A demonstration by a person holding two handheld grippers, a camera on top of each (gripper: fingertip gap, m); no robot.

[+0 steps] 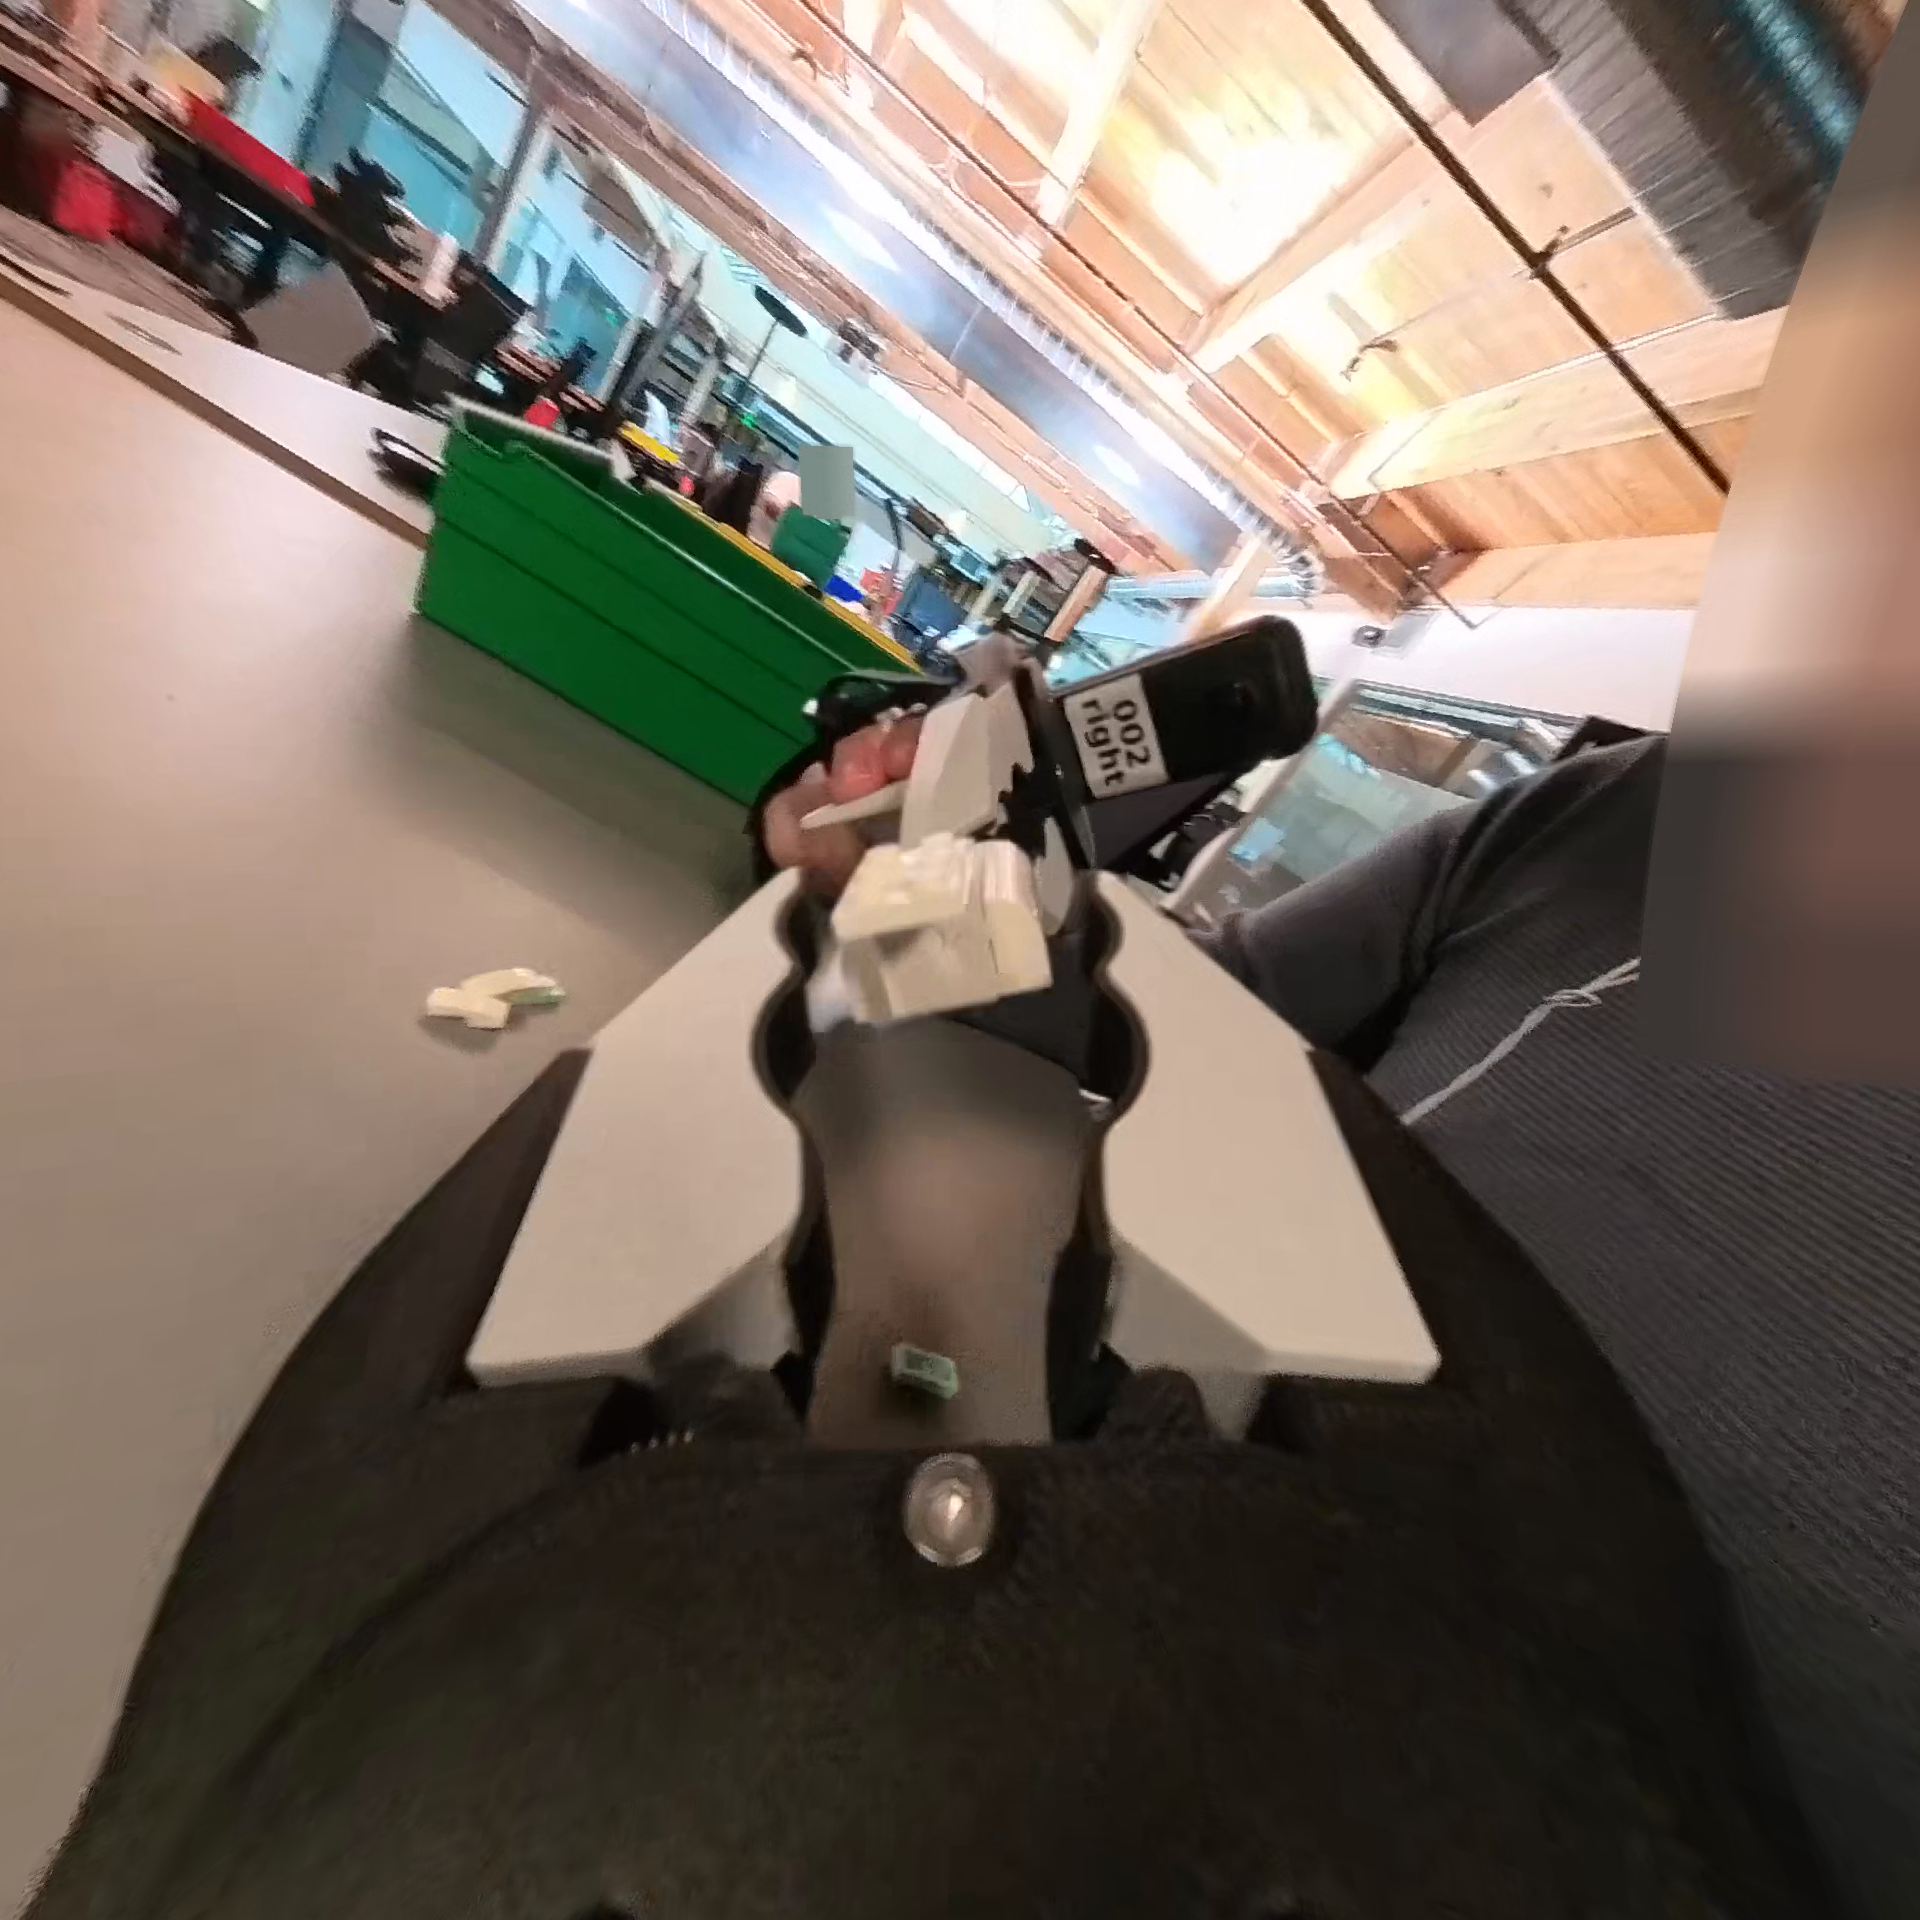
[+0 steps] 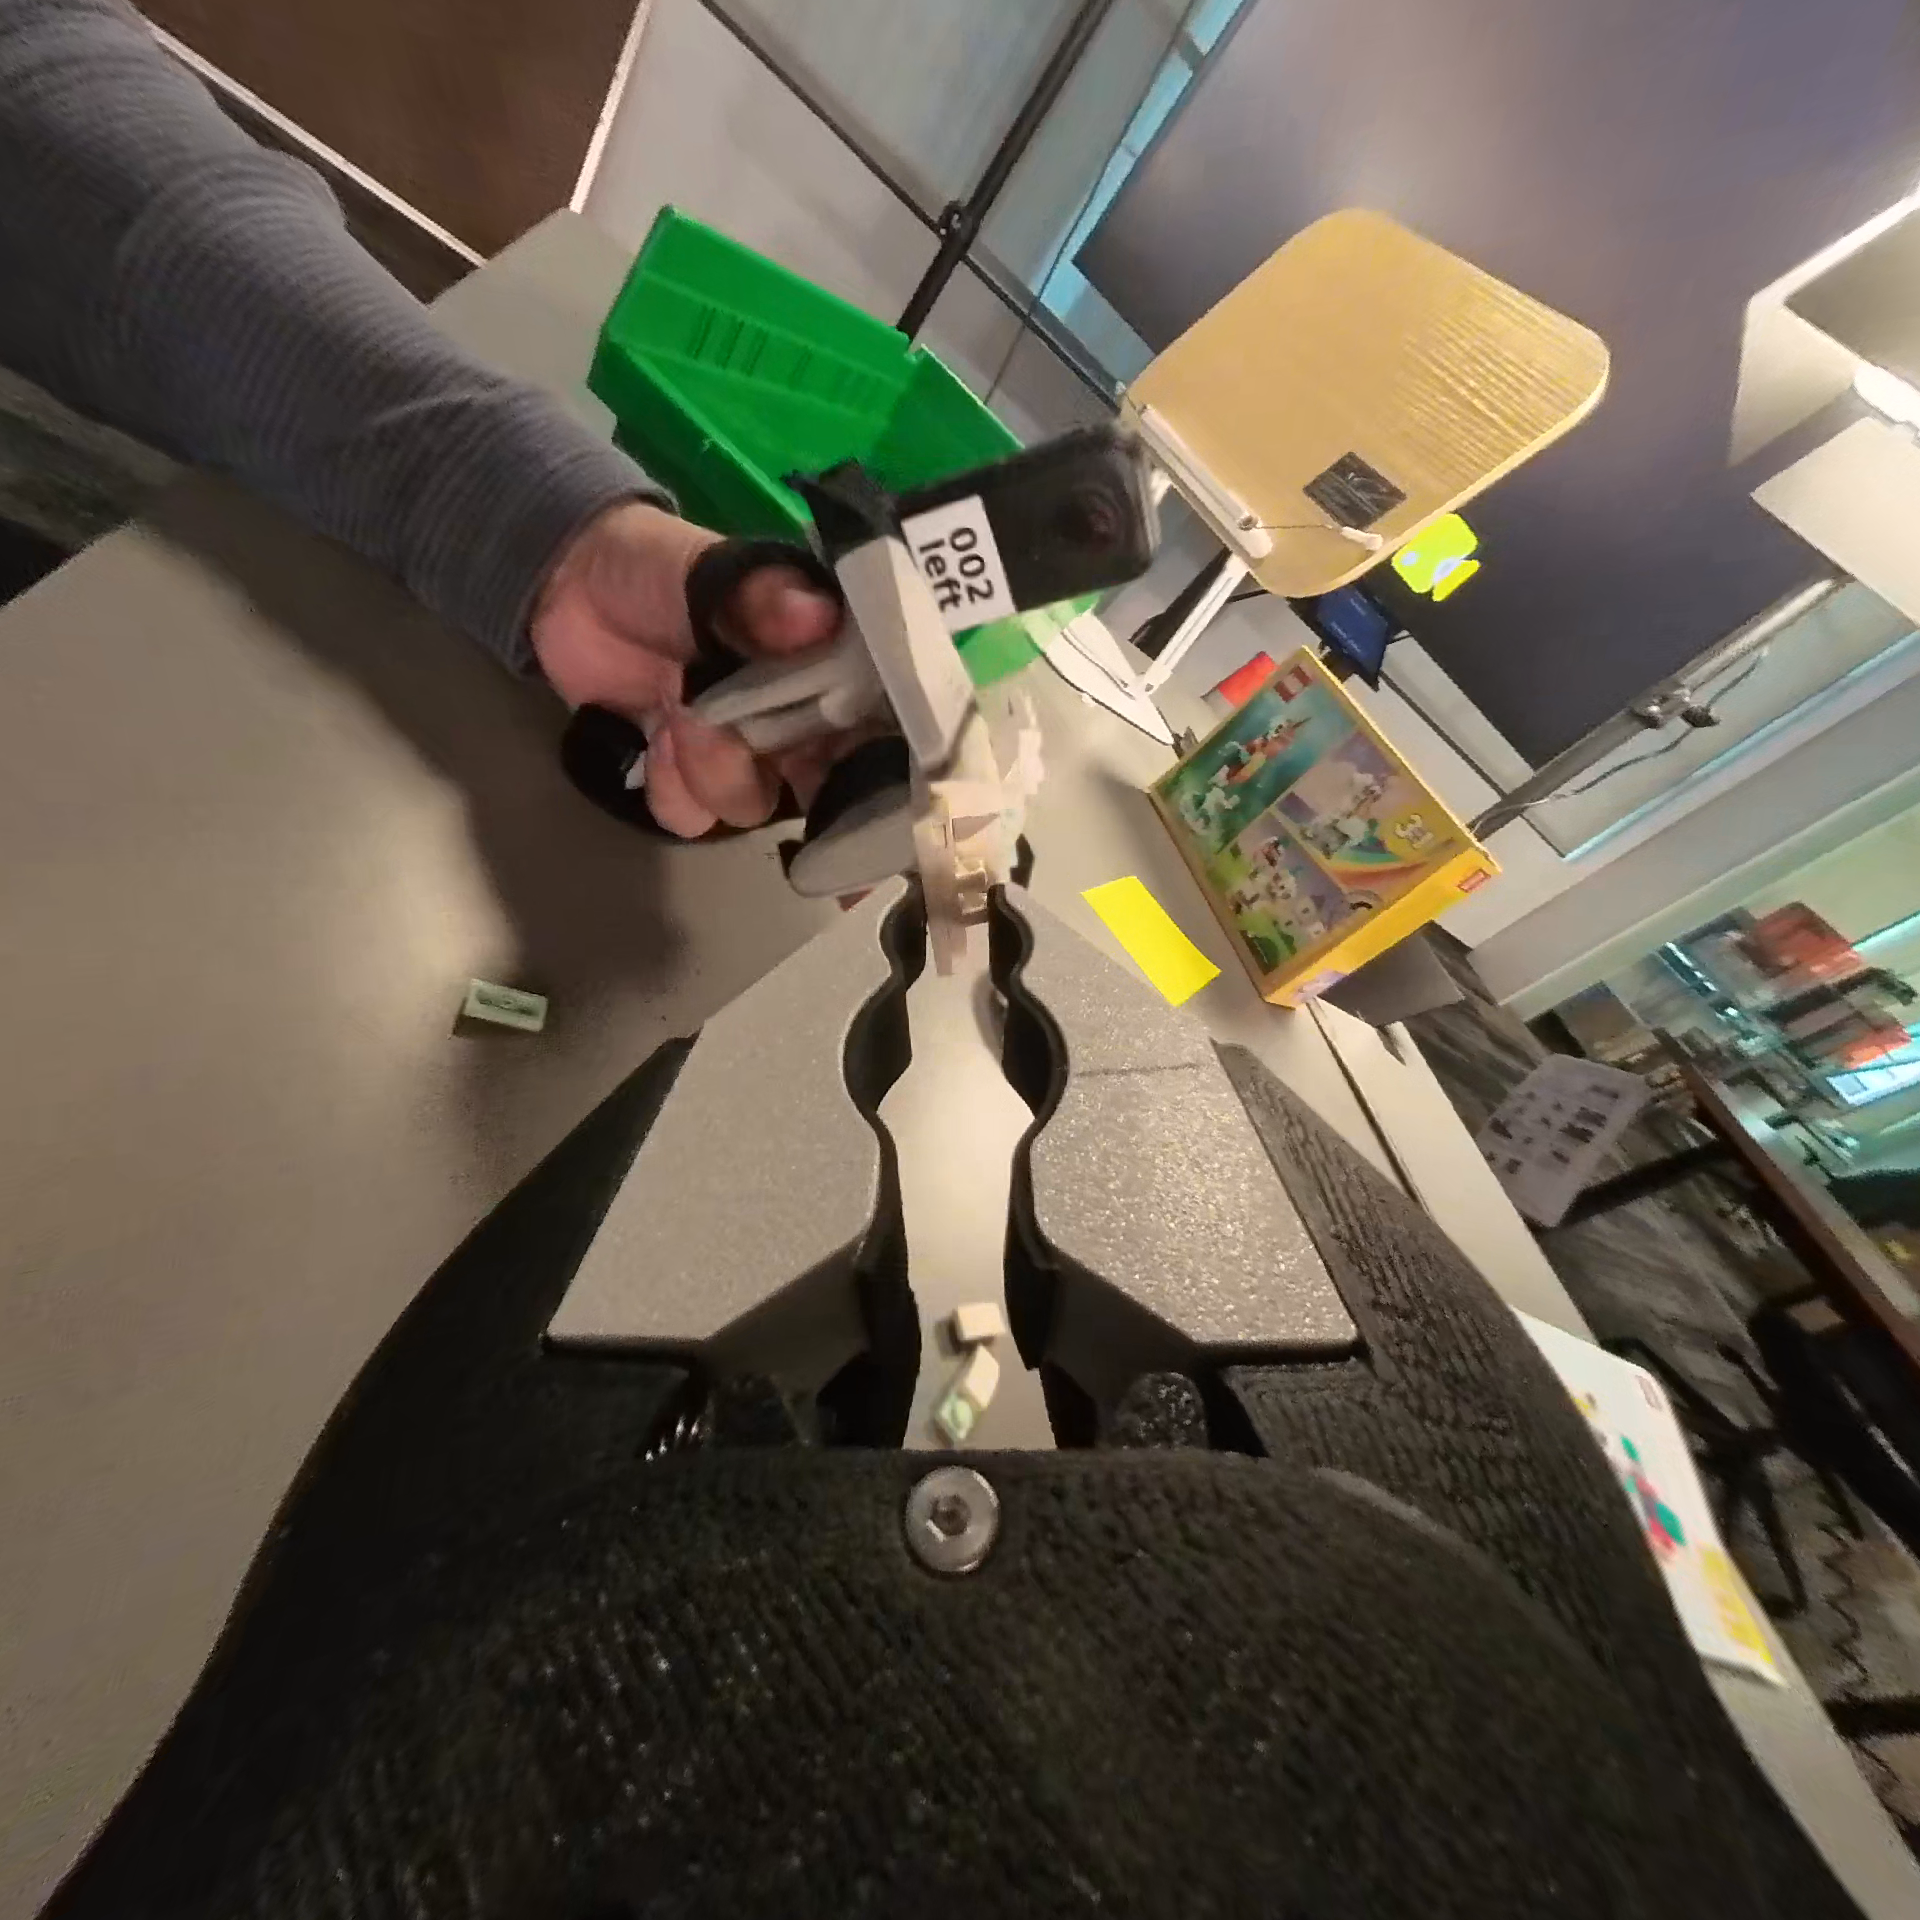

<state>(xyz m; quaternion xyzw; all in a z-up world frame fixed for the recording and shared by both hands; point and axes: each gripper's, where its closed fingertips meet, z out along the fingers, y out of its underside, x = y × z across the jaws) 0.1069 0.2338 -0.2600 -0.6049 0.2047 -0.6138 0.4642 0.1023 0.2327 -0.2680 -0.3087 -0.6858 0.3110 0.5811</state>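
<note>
Cream brick assembly: light, rigid, liable to snap apart (judged); pinched at its edges by left hand-held gripper and right hand-held gripper, above worktop.

Both tilted wrist views face each other closely, sharing the green bin.

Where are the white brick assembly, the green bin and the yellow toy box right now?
white brick assembly [image 1: 940,951]: left wrist view, on its front face, between the tool tips.
green bin [image 1: 582,592]: left wrist view, on its long side wall.
yellow toy box [image 2: 1320,831]: right wrist view, on its printed top face.
</note>
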